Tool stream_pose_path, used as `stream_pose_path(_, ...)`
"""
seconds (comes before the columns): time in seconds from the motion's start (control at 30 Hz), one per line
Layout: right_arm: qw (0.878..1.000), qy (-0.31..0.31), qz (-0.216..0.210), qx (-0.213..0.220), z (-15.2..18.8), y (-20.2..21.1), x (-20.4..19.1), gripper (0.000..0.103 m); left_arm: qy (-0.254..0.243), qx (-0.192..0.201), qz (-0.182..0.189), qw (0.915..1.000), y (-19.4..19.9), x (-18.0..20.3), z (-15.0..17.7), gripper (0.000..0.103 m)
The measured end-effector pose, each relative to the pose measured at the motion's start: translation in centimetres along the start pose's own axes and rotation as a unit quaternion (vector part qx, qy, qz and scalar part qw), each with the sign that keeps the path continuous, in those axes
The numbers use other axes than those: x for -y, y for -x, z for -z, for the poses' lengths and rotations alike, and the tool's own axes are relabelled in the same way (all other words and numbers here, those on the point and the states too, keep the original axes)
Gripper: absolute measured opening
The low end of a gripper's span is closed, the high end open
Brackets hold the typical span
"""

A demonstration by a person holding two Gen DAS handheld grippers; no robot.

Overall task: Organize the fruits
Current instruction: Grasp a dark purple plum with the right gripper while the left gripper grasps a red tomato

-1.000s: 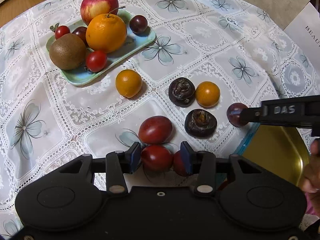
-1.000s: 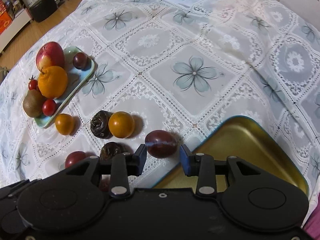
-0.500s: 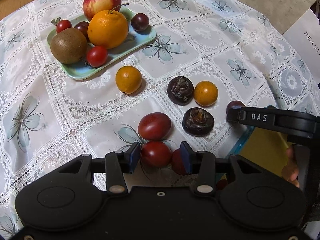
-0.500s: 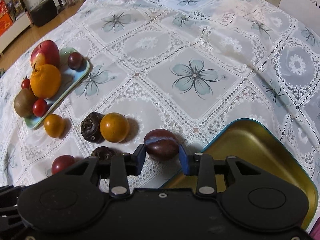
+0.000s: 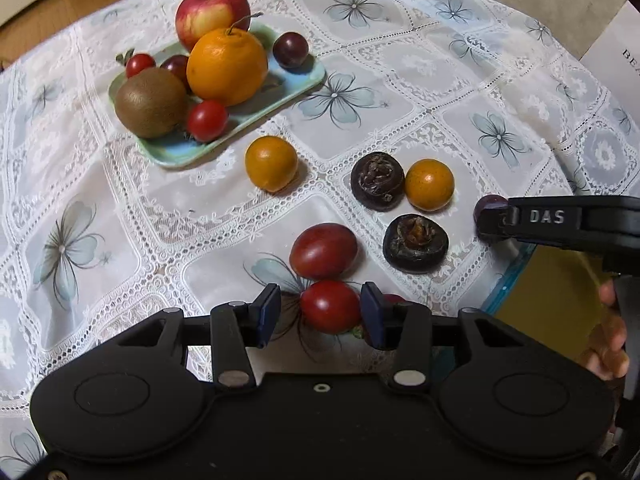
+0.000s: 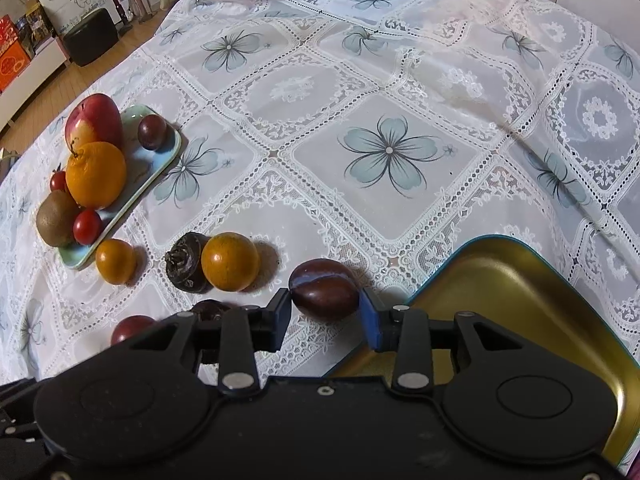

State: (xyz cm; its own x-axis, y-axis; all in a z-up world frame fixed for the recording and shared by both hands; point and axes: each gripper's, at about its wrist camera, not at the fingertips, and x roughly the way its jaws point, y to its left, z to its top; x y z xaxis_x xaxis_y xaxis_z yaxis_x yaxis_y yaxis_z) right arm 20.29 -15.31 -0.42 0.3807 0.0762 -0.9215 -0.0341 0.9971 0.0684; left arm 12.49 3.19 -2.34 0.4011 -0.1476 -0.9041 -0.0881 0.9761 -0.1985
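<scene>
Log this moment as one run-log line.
left gripper: open around red tomato | right gripper: open around dark plum | gold tray: no fruit visible | green plate: loaded

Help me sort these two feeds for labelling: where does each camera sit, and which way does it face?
Left wrist: on the left claw, facing forward and down over the tablecloth; its open fingers flank a red tomato. The right claw's side and a hand show at right.
Right wrist: on the right claw, facing across the table; its open fingers flank a dark plum beside the gold tin.
Shared: the green tray of fruit, the small oranges, the dark shrivelled fruits.
</scene>
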Motion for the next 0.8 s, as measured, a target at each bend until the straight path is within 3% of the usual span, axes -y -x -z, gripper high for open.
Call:
stream_pose_path(0.3, 0.998, 0.032, 0.046, 0.016, 0.5, -1.3, -1.2, 0.037, 0.052, -0.015, 0.036, 0.9979, -0.4, -1.5, -0.3, 0.051)
stream_pose_path(0.37, 0.999, 0.020, 0.031, 0.018, 0.7, -1.0, -0.9, 0.036, 0.060, -0.018, 0.049, 0.9968, -0.4, -1.8, -0.3, 0.040)
stream_pose_path(0.47, 1.000, 0.002, 0.005, 0.015, 0.7, -0.5, -0.3, 0.036, 0.059, -0.015, 0.056, 0.9966, -0.1, -1.8, 0.0, 0.040)
stream_pose_path(0.8, 0.998, -0.029, -0.019, 0.060, 0.5, 2.6, 0.6, 0.036, 0.055, 0.031, 0.074, 0.9952, 2.7, -2.0, -0.1, 0.039)
